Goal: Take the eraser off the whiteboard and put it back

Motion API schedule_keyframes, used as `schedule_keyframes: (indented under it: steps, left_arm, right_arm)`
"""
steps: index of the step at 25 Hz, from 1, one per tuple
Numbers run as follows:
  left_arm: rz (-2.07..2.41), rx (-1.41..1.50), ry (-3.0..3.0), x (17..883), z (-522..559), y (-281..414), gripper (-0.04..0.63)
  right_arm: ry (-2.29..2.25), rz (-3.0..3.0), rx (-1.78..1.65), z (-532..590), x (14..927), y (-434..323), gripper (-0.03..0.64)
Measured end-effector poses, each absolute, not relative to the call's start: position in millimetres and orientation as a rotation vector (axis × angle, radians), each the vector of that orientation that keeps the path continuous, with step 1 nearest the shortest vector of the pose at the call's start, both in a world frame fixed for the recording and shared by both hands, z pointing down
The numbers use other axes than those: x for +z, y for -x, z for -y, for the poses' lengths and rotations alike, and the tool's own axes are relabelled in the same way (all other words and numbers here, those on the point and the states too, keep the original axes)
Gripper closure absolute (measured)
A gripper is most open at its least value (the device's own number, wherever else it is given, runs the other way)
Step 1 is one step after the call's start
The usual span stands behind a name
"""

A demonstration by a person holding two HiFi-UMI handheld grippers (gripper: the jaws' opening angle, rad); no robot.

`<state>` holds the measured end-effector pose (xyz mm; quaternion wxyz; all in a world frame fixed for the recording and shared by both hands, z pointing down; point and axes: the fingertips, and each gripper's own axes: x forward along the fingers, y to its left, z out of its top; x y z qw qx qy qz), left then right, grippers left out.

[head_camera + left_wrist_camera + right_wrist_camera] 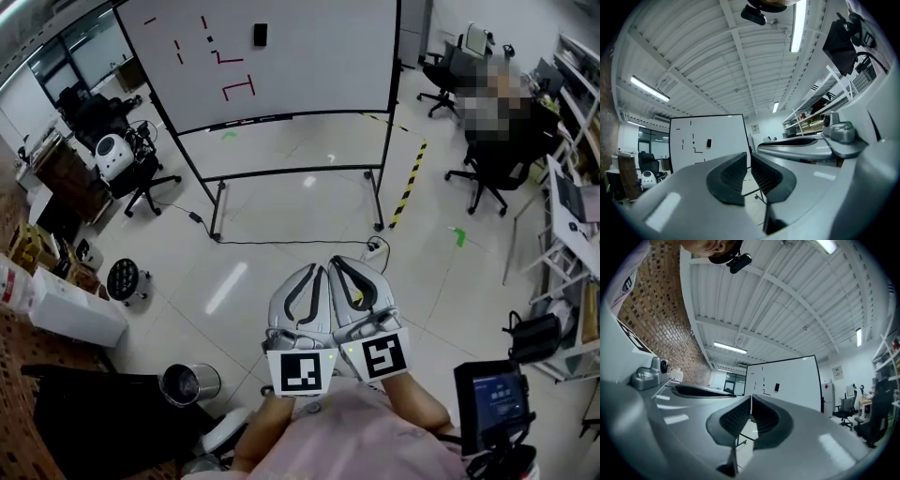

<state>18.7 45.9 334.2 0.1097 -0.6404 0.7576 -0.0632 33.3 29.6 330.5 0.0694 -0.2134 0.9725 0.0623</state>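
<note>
A black eraser (260, 35) sticks on the whiteboard (323, 70), which stands on the floor (300, 202).

Whiteboard (309, 66) and floor (281, 197) look glossy, brick wall (661, 319) rough.

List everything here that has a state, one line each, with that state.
eraser: stuck on the whiteboard, untouched
whiteboard: upright on its stand, a few marks drawn on it
left gripper: shut, empty
right gripper: shut, empty
screen: lit
bin: upright, no lid
</note>
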Motion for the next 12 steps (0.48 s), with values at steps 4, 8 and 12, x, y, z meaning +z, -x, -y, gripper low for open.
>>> schedule_keyframes:
  steps: [4, 8, 12]
  left_arm:
    - [-2.243, -0.172, 1.863, 330.3, -56.0, -8.5, 0.586]
    - [-2.228, -0.161, 1.9, 333.2, -58.8, -14.8, 0.586]
    - [-2.202, -0.127, 1.957, 335.5, -55.5, -20.0, 0.586]
  right_arm:
    - [0.613, -2.944, 0.208, -39.8, 326.0, -22.4, 0.623]
    - [0.655, -2.951, 0.217, -42.7, 329.0, -29.3, 0.623]
    - [0.732, -2.967, 0.254, -38.8, 333.7, -36.6, 0.623]
